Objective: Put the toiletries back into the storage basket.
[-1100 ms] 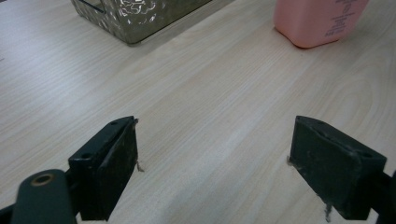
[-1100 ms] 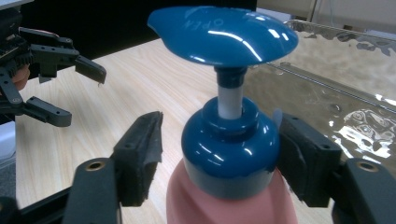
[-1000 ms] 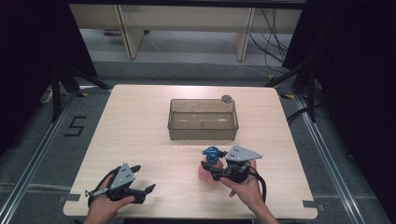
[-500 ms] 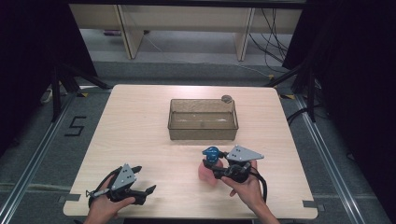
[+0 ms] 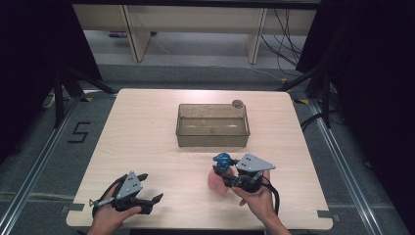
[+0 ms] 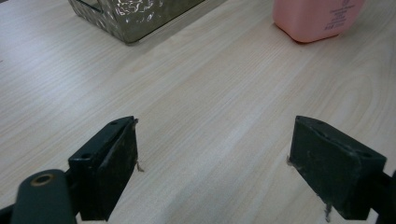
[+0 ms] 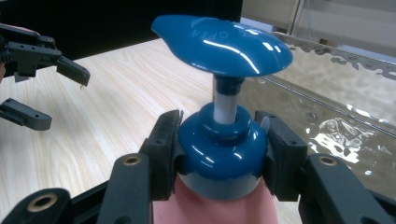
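A pink pump bottle [image 5: 217, 182] with a blue pump head [image 7: 222, 43] stands upright on the wooden table [image 5: 147, 142], a little right of centre in the lower half of the high view. In the right gripper view its blue collar [image 7: 219, 156] sits low in the middle of the frame, with the pink body just below it. The right gripper [image 7: 219, 149] is clamped on that collar — one black pad presses on each side of it, the jaws having just been closing onto it. The hand behind it comes in from the bottom edge of the high view.

Just above the bottle in the high view, near the middle of the frame, stands a clear rectangular bin [image 5: 212, 125], apart from the bottle; a small round grey thing [image 5: 237, 103] lies at its upper right corner.

The left gripper [image 5: 149, 188] lies in the lower left of the high view, well apart from the bottle. Its jaws stand wide with only bare tabletop between them — released, grasping nothing. In the left gripper view the bottle's pink base shows at the upper right and a corner of the bin at the upper left.
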Demonstrator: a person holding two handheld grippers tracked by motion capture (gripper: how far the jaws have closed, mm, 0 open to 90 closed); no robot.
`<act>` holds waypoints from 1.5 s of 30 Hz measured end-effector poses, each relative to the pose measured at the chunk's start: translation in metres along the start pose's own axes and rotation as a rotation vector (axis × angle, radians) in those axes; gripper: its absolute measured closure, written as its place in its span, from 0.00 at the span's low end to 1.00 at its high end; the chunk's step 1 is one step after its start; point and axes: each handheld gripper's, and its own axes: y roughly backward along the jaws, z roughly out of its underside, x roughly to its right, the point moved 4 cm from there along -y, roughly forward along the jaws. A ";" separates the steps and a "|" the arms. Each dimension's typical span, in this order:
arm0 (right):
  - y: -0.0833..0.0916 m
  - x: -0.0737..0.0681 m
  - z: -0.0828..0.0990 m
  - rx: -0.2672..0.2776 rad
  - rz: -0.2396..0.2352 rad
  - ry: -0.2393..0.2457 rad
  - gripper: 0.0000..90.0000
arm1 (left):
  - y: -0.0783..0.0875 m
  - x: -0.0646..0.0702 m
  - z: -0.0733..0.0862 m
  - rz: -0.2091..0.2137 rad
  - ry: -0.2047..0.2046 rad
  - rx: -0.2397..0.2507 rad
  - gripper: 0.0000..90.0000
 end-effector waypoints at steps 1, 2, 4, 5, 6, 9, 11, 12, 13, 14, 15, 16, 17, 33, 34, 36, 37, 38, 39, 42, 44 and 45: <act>0.000 -0.002 0.000 -0.004 -0.009 -0.024 0.60 | 0.000 0.000 0.000 0.001 0.004 0.001 0.16; 0.001 0.000 -0.003 0.012 0.003 0.014 0.60 | -0.001 0.001 0.000 0.004 0.010 0.006 0.16; 0.001 -0.001 -0.004 0.020 -0.003 -0.005 0.60 | -0.001 0.000 0.000 0.000 0.004 0.000 0.16; 0.002 -0.001 -0.005 0.007 0.000 -0.011 0.60 | 0.000 -0.001 0.000 0.001 -0.005 -0.003 0.16; 0.001 0.002 -0.008 0.028 0.013 0.018 0.60 | 0.001 -0.002 0.001 0.000 -0.013 -0.014 0.16; 0.002 0.002 -0.011 0.023 0.019 0.014 0.60 | -0.001 -0.001 0.000 -0.003 0.003 -0.001 0.16; 0.002 0.003 -0.013 0.023 0.014 0.010 0.60 | 0.000 -0.002 0.001 -0.008 -0.001 -0.008 0.16; 0.002 0.003 -0.014 0.021 0.008 -0.003 0.60 | 0.000 -0.002 0.001 -0.007 0.001 -0.010 0.16; 0.002 0.005 -0.015 0.029 0.025 0.010 0.60 | 0.000 -0.001 0.001 -0.004 0.008 -0.005 0.16; 0.003 0.005 -0.016 0.019 0.018 0.002 0.60 | -0.001 -0.002 0.001 -0.006 0.011 -0.005 0.16; 0.002 0.005 -0.017 0.026 0.004 -0.003 0.60 | -0.001 -0.002 0.001 -0.006 0.010 -0.004 0.16; 0.001 0.006 -0.018 0.030 0.002 -0.004 0.60 | -0.001 -0.002 0.001 -0.006 0.009 -0.005 0.16; 0.002 0.006 -0.019 0.017 0.004 -0.010 0.60 | -0.001 -0.001 0.001 0.001 0.010 -0.002 0.16; 0.007 0.031 -0.042 0.039 0.078 -0.015 0.60 | 0.000 -0.007 0.004 -0.011 0.006 -0.029 0.17; 0.006 0.032 -0.044 0.046 0.076 -0.017 0.60 | -0.002 -0.006 0.004 -0.014 0.033 -0.010 0.17; 0.007 0.033 -0.046 0.039 0.067 -0.043 0.60 | -0.002 -0.007 0.005 -0.020 0.037 -0.009 0.17; 0.008 0.034 -0.047 0.035 0.078 -0.044 0.60 | -0.002 -0.008 0.004 -0.019 0.039 -0.007 0.17; 0.008 0.035 -0.048 0.039 0.083 -0.052 0.60 | -0.002 -0.008 0.004 -0.022 0.034 -0.009 0.17; 0.008 0.039 -0.049 0.046 0.085 -0.029 0.60 | -0.001 -0.008 0.004 -0.020 0.035 -0.005 0.17; 0.008 0.042 -0.051 0.042 0.082 -0.037 0.60 | -0.002 -0.007 0.003 -0.019 0.039 0.001 0.17; 0.009 0.043 -0.052 0.026 0.084 -0.056 0.60 | -0.001 -0.007 0.003 -0.023 0.033 -0.005 0.17; 0.008 0.043 -0.052 0.031 0.082 -0.073 0.60 | 0.000 -0.010 0.004 -0.023 0.003 -0.023 0.17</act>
